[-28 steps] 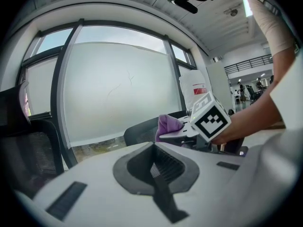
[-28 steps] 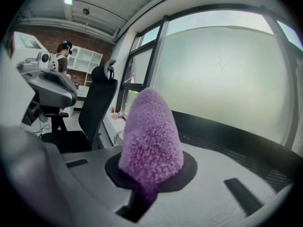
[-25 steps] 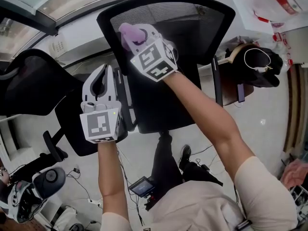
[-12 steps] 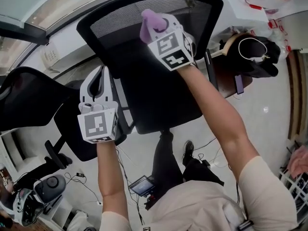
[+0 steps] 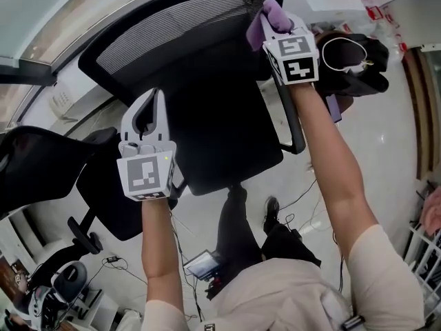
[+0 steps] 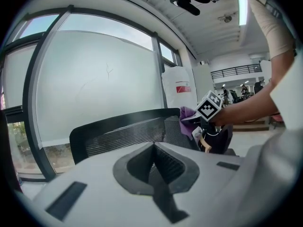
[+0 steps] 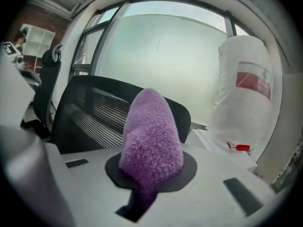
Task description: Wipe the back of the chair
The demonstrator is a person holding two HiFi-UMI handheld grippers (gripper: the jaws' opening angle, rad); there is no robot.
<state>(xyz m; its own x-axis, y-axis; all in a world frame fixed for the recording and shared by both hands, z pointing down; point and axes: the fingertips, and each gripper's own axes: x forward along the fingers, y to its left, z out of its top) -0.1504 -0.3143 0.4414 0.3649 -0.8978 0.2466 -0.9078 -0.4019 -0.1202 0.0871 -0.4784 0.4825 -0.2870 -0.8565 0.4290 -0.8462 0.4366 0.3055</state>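
Note:
The chair's black mesh back (image 5: 172, 40) arches across the top of the head view. My right gripper (image 5: 274, 21) is shut on a fluffy purple cloth (image 5: 262, 26) and holds it against the back's upper right edge. In the right gripper view the cloth (image 7: 151, 136) bulges out between the jaws, with the mesh back (image 7: 90, 112) behind it to the left. My left gripper (image 5: 154, 101) hovers over the lower left side of the back, jaws closed together with nothing in them. From the left gripper view I see the mesh back (image 6: 118, 131) and the cloth (image 6: 188, 119) at its right end.
A second black chair (image 5: 34, 164) stands at the left. At the right a black bag (image 5: 355, 61) with a white cord lies beside the chair. A large white sack (image 7: 246, 84) and frosted window panes (image 6: 94, 79) lie beyond. Cables and a small device (image 5: 205, 266) are on the floor.
My right gripper has carried the purple cloth rightward along the top of the chair back, from its left part to its right edge. The left gripper has hardly moved.

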